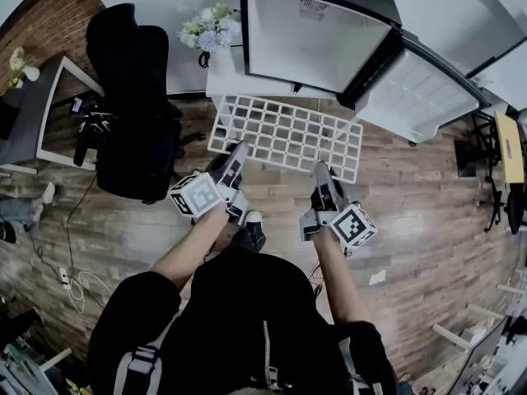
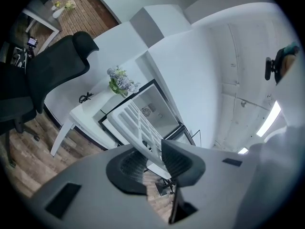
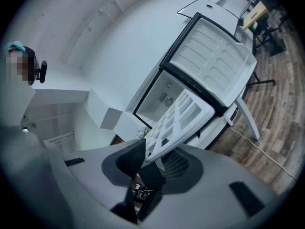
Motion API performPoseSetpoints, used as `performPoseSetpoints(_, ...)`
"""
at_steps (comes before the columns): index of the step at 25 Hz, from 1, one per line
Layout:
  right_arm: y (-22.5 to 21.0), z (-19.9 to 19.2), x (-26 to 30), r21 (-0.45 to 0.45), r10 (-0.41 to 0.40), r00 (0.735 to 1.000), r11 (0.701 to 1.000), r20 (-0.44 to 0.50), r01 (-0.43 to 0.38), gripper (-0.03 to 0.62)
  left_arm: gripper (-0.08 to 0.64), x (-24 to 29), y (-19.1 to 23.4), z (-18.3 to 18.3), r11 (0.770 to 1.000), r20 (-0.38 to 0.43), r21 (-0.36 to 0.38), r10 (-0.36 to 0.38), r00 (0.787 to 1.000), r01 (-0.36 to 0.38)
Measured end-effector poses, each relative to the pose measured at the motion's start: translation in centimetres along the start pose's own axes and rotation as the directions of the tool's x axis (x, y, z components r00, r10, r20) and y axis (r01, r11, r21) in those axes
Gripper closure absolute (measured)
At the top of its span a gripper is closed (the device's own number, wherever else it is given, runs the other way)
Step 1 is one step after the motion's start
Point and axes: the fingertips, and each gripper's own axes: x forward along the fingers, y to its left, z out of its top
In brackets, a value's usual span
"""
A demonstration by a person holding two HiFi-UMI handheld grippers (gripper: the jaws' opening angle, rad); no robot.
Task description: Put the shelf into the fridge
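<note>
A white grid shelf [image 1: 284, 134] hangs level in the air in front of the open fridge [image 1: 317, 35]. My left gripper [image 1: 235, 161] is shut on its near left edge, and my right gripper [image 1: 323, 173] is shut on its near right edge. In the left gripper view the shelf [image 2: 138, 123] runs edge-on between the jaws of my left gripper [image 2: 152, 159] toward the fridge [image 2: 157, 109]. From the right gripper view, the shelf [image 3: 183, 113] sits clamped in my right gripper [image 3: 155, 157], pointing at the fridge's white, bare interior [image 3: 164, 97].
The fridge door [image 1: 420, 93] stands swung open to the right. The fridge sits on a low white table [image 1: 224, 81] beside a vase of flowers [image 1: 210, 27]. A black office chair [image 1: 132, 97] stands at the left, with cables [image 1: 78, 290] on the wood floor.
</note>
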Motion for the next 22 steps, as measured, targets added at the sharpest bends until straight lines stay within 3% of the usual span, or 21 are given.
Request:
performPoseSetpoints(17, -1.2, 5.0, 8.6, 0.000, 0.007, 1.000, 1.000, 0.030, -0.007, 0.477, 0.456, 9.8, 2.2, 3.9, 0.999, -0.087, 0.011, -0.051, 0.995, 0.052)
performPoseSetpoints(22, -3.9, 6.3, 11.2, 0.001, -0.001, 1.000, 1.000, 0.006, 0.001, 0.477, 0.456, 13.3, 2.9, 4.3, 0.999, -0.093, 0.007, -0.051, 0.994, 0.052)
